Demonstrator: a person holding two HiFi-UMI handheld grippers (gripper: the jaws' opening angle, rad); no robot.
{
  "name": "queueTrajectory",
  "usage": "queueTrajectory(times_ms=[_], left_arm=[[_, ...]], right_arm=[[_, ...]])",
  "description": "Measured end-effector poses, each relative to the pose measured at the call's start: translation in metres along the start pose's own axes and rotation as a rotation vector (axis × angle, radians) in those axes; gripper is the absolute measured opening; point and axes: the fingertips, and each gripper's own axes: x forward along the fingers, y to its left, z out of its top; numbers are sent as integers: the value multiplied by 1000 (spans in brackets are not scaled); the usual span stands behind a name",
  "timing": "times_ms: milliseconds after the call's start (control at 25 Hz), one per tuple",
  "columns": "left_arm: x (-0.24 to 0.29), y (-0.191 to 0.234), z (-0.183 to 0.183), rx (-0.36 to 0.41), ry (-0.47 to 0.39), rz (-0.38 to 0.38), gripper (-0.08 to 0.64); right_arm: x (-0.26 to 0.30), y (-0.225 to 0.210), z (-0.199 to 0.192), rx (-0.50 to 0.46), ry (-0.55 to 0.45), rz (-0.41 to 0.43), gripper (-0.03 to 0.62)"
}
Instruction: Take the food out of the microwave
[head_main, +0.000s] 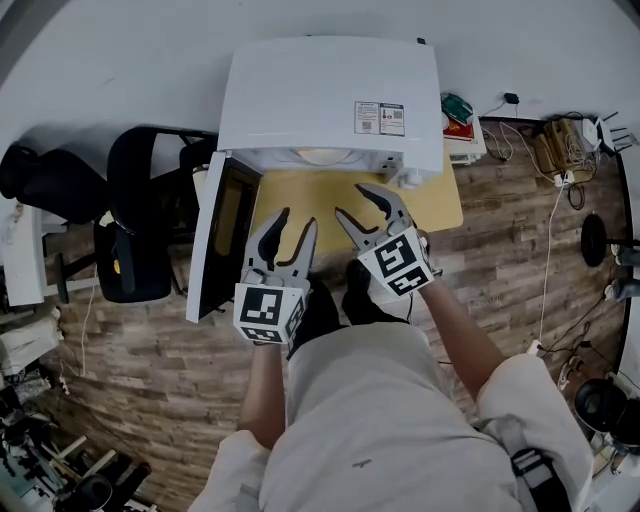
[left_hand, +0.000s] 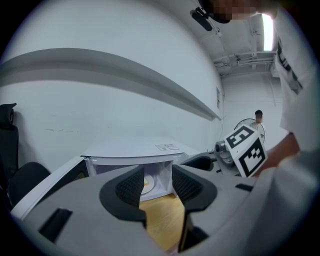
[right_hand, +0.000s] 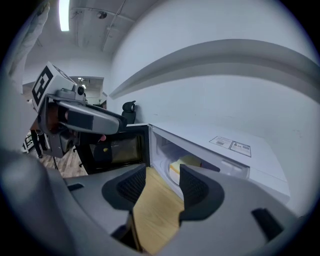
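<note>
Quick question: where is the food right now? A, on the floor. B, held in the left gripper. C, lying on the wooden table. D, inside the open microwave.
D: the food lies inside the microwave, whose door is swung open. The left gripper and right gripper are both open with nothing between their jaws.

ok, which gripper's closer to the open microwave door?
Left. In the head view the left gripper hangs just right of the open door, not touching it; the right gripper is further right, beyond the left one.
</note>
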Motion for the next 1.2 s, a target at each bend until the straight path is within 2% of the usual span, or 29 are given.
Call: queueTrajectory(times_ms=[440, 1200], left_arm=[[15, 21, -14, -5, 25, -30, 152], [23, 44, -30, 2, 45, -47, 152]], right_arm=[[47, -6, -22, -87, 76, -22, 196], [112, -15, -60, -320, 203, -58, 210]])
